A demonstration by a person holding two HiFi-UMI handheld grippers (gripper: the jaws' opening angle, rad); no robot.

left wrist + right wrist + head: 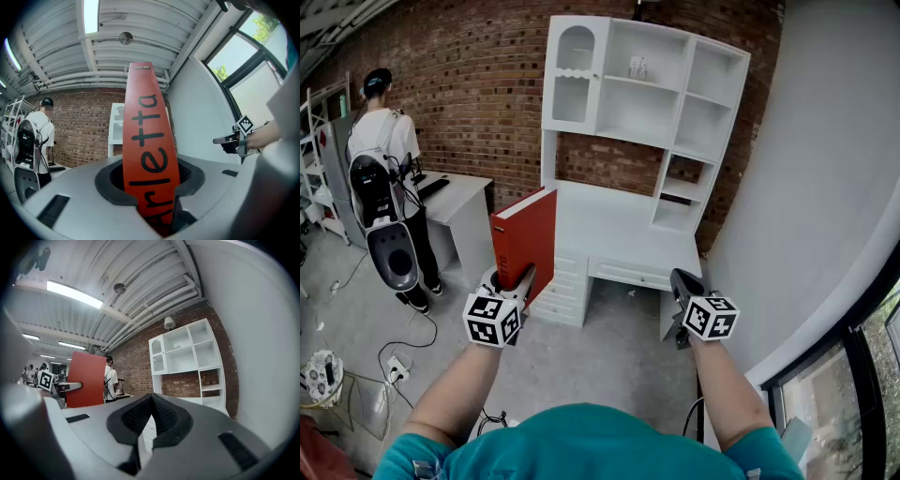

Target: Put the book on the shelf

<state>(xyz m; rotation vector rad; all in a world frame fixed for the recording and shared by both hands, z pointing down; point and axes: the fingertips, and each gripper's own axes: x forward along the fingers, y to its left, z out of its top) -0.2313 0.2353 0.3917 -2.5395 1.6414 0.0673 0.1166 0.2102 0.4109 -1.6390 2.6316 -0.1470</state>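
Observation:
A red book (527,239) stands upright in my left gripper (511,279), which is shut on its lower edge. In the left gripper view the spine (150,154) with black letters rises between the jaws (152,180). The white shelf unit (642,112) sits on a white desk (619,244) against the brick wall ahead, its compartments nearly empty. My right gripper (682,281) is level at the right, shut, with nothing in it (150,401). From the right gripper view I see the book (86,378) at the left and the shelf (187,352) ahead.
A person (384,141) with a backpack stands at a grey desk (455,197) on the left. Cables and a power strip (394,370) lie on the floor at the lower left. A white wall (825,187) runs along the right, with a window below it.

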